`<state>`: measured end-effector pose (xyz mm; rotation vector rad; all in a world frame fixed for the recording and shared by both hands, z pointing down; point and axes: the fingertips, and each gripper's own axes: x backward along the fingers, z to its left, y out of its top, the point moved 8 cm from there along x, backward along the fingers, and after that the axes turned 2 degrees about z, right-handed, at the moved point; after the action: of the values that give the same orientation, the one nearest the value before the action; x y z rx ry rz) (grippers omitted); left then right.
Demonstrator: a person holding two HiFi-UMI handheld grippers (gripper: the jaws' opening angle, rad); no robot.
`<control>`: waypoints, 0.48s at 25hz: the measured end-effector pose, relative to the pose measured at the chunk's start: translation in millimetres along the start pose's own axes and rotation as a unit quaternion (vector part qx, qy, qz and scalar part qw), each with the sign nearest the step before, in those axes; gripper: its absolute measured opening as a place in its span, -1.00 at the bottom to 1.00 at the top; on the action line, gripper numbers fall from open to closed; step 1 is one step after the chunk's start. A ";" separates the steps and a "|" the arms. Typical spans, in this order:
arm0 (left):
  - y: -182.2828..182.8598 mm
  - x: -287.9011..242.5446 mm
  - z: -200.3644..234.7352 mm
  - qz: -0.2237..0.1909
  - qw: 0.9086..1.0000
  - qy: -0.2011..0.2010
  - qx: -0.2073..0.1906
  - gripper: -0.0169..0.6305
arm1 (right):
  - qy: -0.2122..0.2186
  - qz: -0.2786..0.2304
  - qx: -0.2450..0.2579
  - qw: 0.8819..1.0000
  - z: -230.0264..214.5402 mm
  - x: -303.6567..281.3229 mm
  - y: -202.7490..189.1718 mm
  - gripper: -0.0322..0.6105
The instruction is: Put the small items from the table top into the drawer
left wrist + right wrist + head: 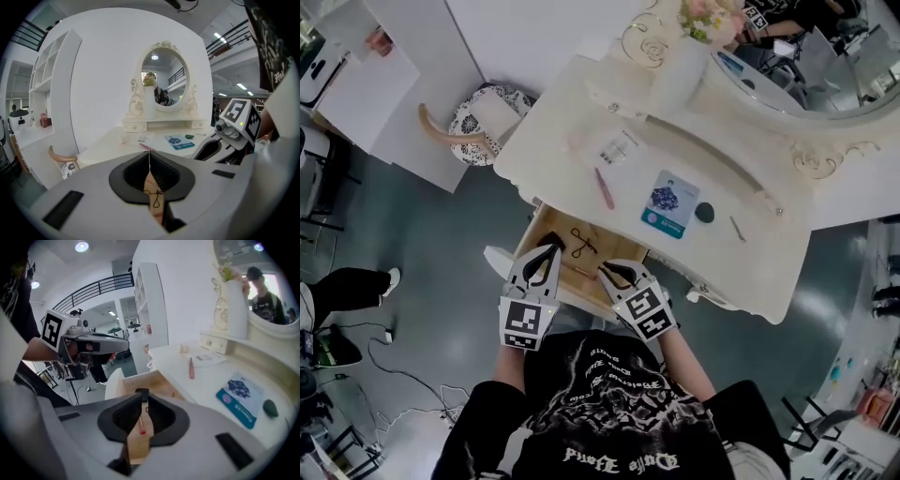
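The wooden drawer (551,223) stands pulled out below the white dressing table (544,141). In it lie a black scissor-like tool (583,242) and a thin red-tipped stick (141,425). On the table top rest a pink pen (605,187), a blue packet (668,203), a dark green round item (704,213), a thin pin (737,228) and a white slip (617,150). My left gripper (546,258) hovers over the drawer's front, shut and empty. Beside it, my right gripper (614,274) has its jaws a narrow gap apart, with nothing between them.
A white vase with flowers (680,70) and an oval mirror (825,66) stand at the back of the table. A patterned stool (483,117) sits to the table's left. A person's legs (347,286) and cables are on the floor at left.
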<state>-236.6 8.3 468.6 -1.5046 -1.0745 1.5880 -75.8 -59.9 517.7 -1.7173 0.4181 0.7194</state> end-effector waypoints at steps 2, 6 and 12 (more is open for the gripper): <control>4.6 -5.1 -8.9 -0.006 1.000 -0.011 -0.001 -0.90 | -0.019 -0.006 -0.007 1.000 -4.8 17.4 -4.1 -0.75; 13.0 -20.6 -23.8 -0.016 0.999 -0.036 -0.010 -0.90 | -0.060 -0.014 -0.005 0.998 -16.2 45.0 -10.9 -0.78; 19.3 -33.0 -54.2 -0.016 0.998 -0.064 -0.023 -0.90 | -0.107 -0.041 -0.039 0.993 -29.4 83.9 -27.6 -0.84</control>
<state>-178.6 -23.8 465.9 -1.4248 -1.2085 1.6666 11.1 -72.9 487.1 -1.6984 0.1719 0.8601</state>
